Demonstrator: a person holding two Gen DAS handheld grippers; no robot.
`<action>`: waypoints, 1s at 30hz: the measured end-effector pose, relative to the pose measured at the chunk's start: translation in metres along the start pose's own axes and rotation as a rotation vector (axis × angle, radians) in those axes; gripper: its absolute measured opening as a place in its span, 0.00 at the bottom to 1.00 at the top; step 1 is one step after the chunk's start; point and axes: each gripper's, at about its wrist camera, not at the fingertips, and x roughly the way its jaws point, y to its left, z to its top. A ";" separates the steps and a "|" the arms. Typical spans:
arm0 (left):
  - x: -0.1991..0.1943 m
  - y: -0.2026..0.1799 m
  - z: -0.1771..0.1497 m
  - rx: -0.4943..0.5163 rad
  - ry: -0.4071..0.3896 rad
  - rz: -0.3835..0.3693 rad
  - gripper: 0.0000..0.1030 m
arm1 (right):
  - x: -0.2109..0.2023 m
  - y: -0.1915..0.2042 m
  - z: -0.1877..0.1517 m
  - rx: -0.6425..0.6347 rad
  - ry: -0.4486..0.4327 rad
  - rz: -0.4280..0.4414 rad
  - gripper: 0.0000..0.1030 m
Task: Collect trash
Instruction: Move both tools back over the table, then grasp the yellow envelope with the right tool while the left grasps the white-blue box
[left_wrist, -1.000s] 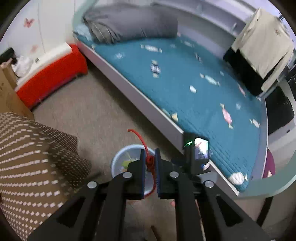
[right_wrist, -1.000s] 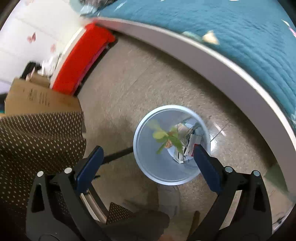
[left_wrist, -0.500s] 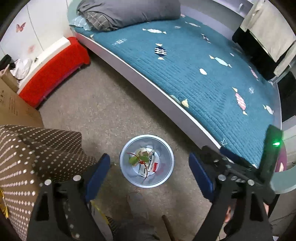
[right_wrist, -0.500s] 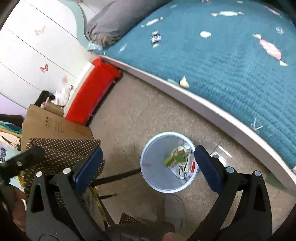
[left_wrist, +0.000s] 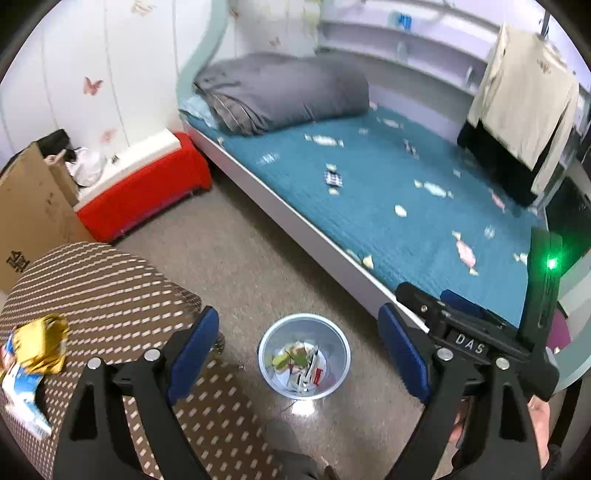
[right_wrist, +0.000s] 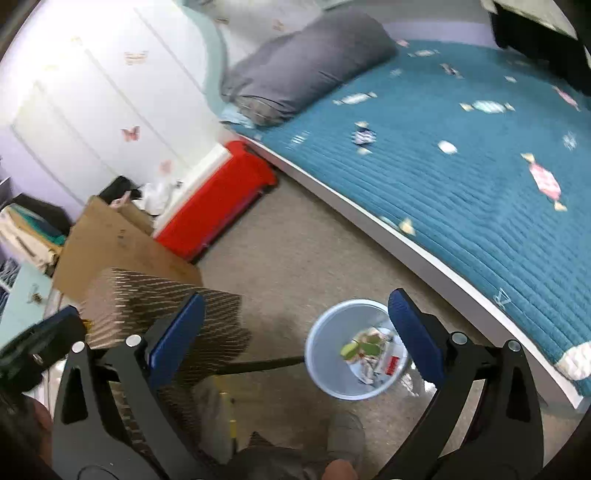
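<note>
A pale blue waste bin (left_wrist: 271, 341) stands on the floor beside the bed, holding paper scraps, a green leaf and other trash (left_wrist: 301, 363). My left gripper (left_wrist: 297, 317) hangs high above it, open, with nothing between its blue pads. The right gripper (right_wrist: 295, 306) is open and empty too, with the bin (right_wrist: 325, 354) low and to the right between its fingers. A crumpled gold wrapper (left_wrist: 40, 345) and a blue and white packet (left_wrist: 18, 387) lie on the brown dotted seat (left_wrist: 110, 295) at the left.
A bed with a teal quilt (left_wrist: 388, 192) and grey duvet (left_wrist: 280, 92) runs along the right. A red box (left_wrist: 144, 188) and a cardboard box (left_wrist: 29, 206) stand by the white wall. Clothes (left_wrist: 521, 107) hang at the far right.
The left gripper, shut on a red string over the bin, opened and the string dropped in. Both grippers then rose, so the bin looks smaller and more of the room shows.
</note>
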 end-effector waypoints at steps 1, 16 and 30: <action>-0.013 0.004 -0.003 -0.006 -0.019 0.007 0.84 | -0.005 0.011 0.001 -0.022 -0.002 0.009 0.94; -0.129 0.103 -0.082 -0.195 -0.184 0.140 0.91 | -0.031 0.199 -0.044 -0.518 0.011 0.125 0.94; -0.153 0.251 -0.175 -0.534 -0.146 0.358 0.92 | 0.075 0.334 -0.120 -1.137 0.150 0.144 0.94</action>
